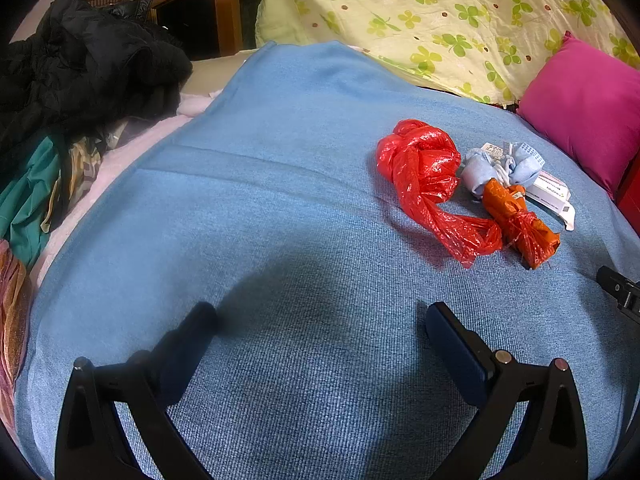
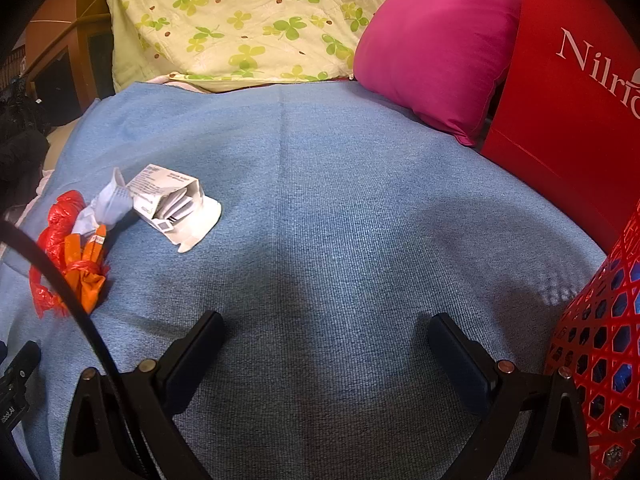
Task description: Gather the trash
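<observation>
A small heap of trash lies on the blue blanket (image 1: 280, 160). It holds a knotted red plastic bag (image 1: 424, 172), an orange wrapper (image 1: 516, 220), a crumpled pale blue mask (image 1: 500, 164) and a torn white carton (image 2: 176, 208). In the right wrist view the red plastic bag (image 2: 60, 216) and orange wrapper (image 2: 86, 268) sit at the left. My left gripper (image 1: 320, 320) hovers open over bare blanket, below and left of the heap. My right gripper (image 2: 326, 328) is open too, with the heap to its left. Neither holds anything.
A red mesh basket (image 2: 600, 344) stands at the right edge by my right gripper, a red box (image 2: 568, 80) behind it. A pink pillow (image 2: 436, 48) and a clover-print quilt (image 1: 460, 20) lie at the back. Dark clothes (image 1: 80, 68) pile up at the left.
</observation>
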A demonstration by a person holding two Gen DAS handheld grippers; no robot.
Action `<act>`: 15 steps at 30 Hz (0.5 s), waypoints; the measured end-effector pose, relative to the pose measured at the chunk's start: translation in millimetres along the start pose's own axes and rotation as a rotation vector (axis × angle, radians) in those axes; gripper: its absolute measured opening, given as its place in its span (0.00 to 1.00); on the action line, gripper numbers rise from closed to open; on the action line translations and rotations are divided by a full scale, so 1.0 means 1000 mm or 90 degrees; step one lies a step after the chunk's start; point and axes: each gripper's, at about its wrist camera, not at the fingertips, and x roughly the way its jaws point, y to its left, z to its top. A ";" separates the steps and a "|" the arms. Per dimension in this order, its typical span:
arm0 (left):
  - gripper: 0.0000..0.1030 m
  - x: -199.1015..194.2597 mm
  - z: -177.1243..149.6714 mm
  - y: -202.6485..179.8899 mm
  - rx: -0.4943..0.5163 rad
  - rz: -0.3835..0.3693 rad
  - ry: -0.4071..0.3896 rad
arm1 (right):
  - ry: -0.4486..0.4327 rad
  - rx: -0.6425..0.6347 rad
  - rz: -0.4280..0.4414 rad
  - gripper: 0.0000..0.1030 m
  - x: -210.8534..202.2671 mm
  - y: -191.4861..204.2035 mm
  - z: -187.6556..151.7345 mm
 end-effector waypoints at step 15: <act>1.00 -0.020 -0.022 -0.095 0.214 0.388 -0.121 | 0.000 0.000 -0.001 1.00 0.000 0.001 0.000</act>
